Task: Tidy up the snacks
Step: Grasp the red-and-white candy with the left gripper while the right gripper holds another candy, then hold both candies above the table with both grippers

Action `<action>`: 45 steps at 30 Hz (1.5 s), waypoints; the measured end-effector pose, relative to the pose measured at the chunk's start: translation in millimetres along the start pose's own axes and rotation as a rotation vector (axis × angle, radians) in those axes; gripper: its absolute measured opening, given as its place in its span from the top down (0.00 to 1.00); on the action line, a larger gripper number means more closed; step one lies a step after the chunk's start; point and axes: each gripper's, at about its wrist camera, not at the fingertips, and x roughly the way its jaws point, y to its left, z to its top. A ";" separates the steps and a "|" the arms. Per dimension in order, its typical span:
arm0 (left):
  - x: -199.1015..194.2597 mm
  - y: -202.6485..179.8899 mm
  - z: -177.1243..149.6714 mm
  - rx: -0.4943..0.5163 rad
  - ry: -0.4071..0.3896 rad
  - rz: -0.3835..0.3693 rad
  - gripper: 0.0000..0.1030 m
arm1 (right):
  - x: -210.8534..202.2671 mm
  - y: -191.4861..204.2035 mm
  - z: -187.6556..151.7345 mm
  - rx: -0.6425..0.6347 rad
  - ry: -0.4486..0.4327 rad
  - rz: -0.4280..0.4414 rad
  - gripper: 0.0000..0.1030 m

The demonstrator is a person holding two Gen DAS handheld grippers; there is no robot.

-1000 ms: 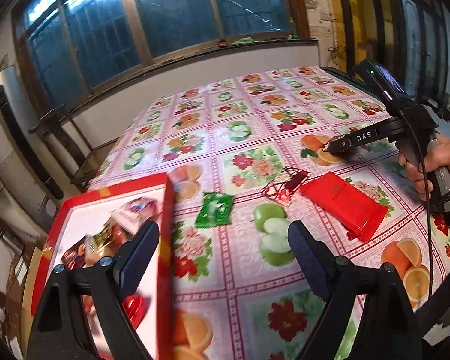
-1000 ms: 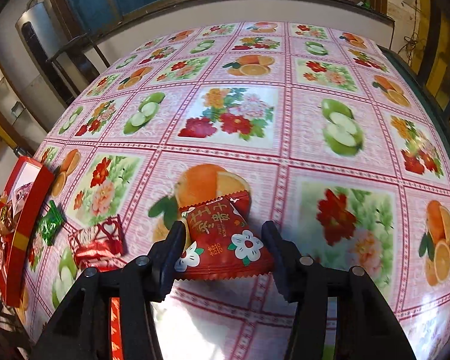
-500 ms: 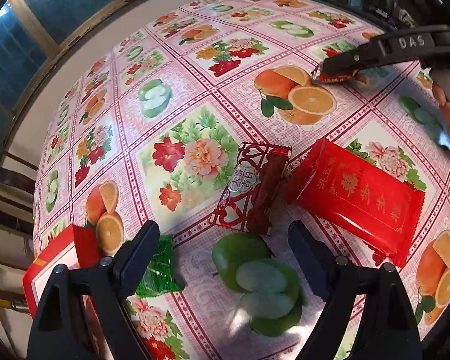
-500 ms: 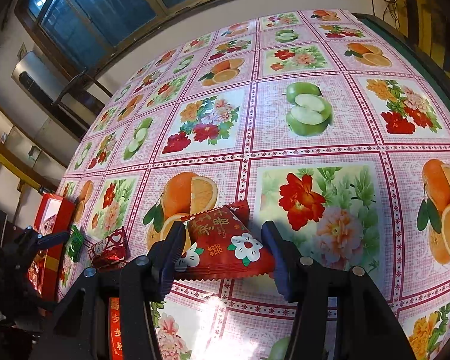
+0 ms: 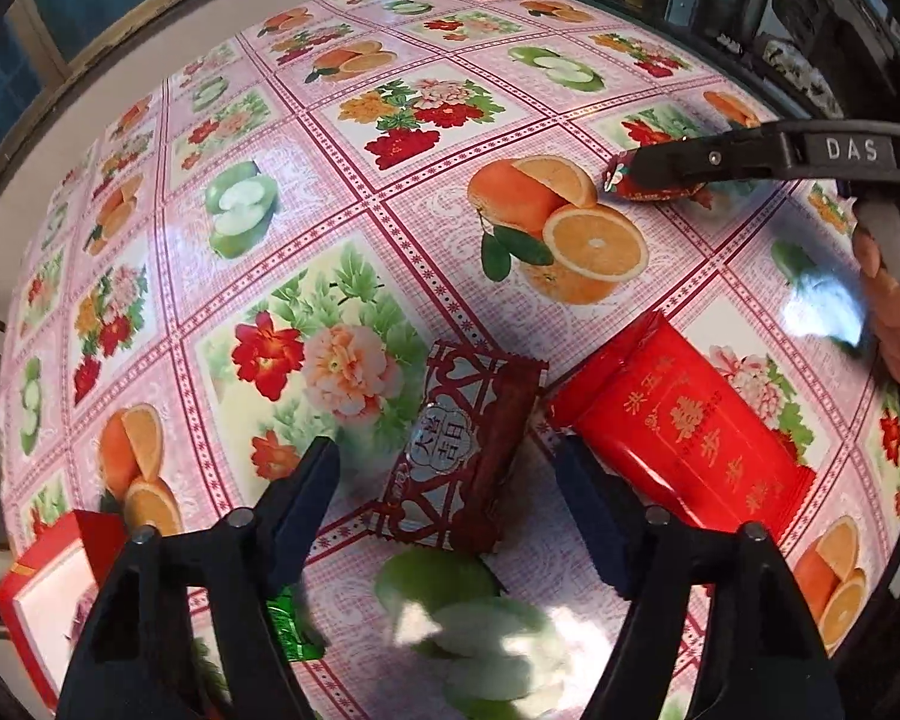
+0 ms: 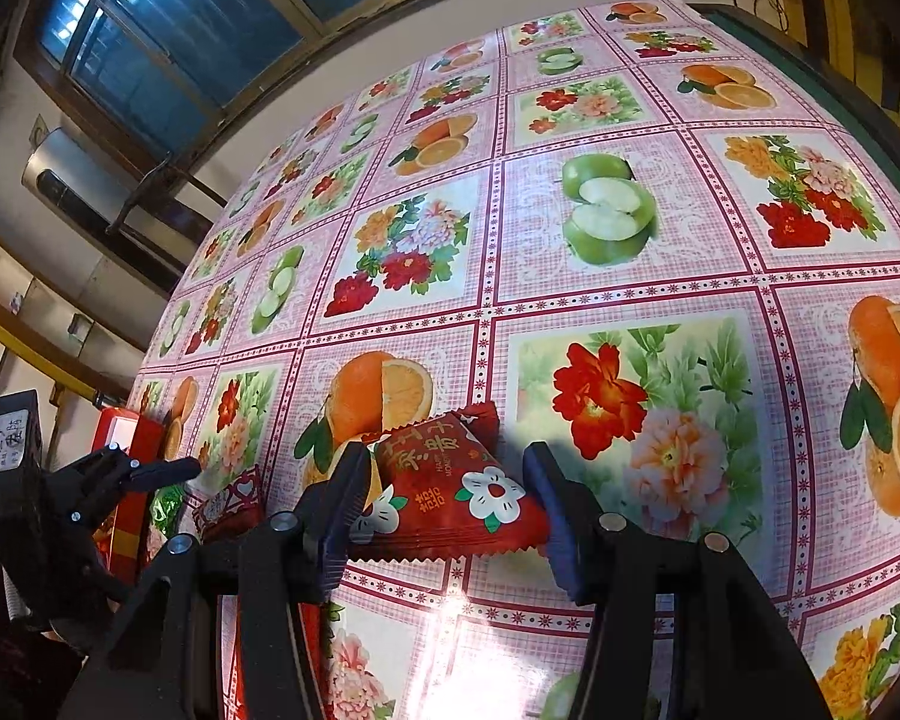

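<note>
- Since 1 s ago: left gripper [image 5: 447, 483] has swung from box [image 5: 60, 588] to dark-red packet [image 5: 459, 450] on table [image 5: 390, 228], jaws open astride it.
- Right gripper [image 6: 444, 498] closed on flower-print packet [image 6: 450, 492].
- Packets: light, crinkly, slippery; pinch across mid-width.

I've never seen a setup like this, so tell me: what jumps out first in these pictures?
The loud pink tablecloth, tiled with printed oranges, apples and flowers, fills both views. On it, the right tongs grip a red snack packet with white flowers, while the left tongs hang open over a dark red patterned packet. A larger bright red packet lies just right of that one.
</note>
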 end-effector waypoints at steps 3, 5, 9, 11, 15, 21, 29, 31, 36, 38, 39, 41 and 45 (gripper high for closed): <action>-0.3 -1.9 -0.9 -0.019 -0.020 -0.017 0.41 | 0.3 0.0 0.4 -0.002 -0.001 -0.002 0.45; -2.0 -6.9 -0.2 -0.017 -0.030 -0.025 0.58 | 0.0 0.1 0.0 0.000 -0.002 -0.002 0.45; -4.9 -21.6 -3.0 -0.023 -0.050 -0.021 0.69 | -1.4 -1.1 -0.4 0.001 -0.004 -0.006 0.45; -7.3 -25.3 -7.8 -0.053 -0.072 -0.019 0.71 | -2.2 -1.8 -0.5 -0.001 -0.006 -0.011 0.45; -13.0 -28.8 -20.7 -0.134 -0.124 -0.021 0.73 | -3.5 -0.8 -1.4 -0.012 -0.003 -0.022 0.45; -23.9 -29.4 -45.2 -0.248 -0.187 0.029 0.75 | -3.9 -1.4 -2.8 -0.003 0.005 0.003 0.45; -61.2 -31.4 -86.1 -0.332 -0.290 0.043 0.77 | -5.1 4.6 -6.5 0.028 0.026 0.176 0.45; -71.2 -32.7 -96.5 -0.343 -0.320 0.060 0.77 | -8.4 7.6 -6.7 0.026 0.016 0.226 0.45; -76.2 -33.6 -118.3 -0.365 -0.318 0.052 0.76 | -11.1 17.2 -9.1 -0.013 -0.001 0.219 0.45; -72.0 -31.8 -123.9 -0.378 -0.305 0.046 0.76 | -7.3 19.6 -11.4 -0.027 0.014 0.186 0.45; -69.7 -31.4 -126.6 -0.386 -0.296 0.043 0.76 | -5.3 19.1 -11.9 -0.032 0.020 0.171 0.45; -65.0 -29.9 -128.5 -0.397 -0.281 0.041 0.76 | 1.0 16.7 -12.2 -0.031 0.047 0.139 0.45; -64.9 -28.9 -130.7 -0.409 -0.282 0.039 0.76 | 3.2 15.6 -12.6 -0.068 0.088 0.123 0.45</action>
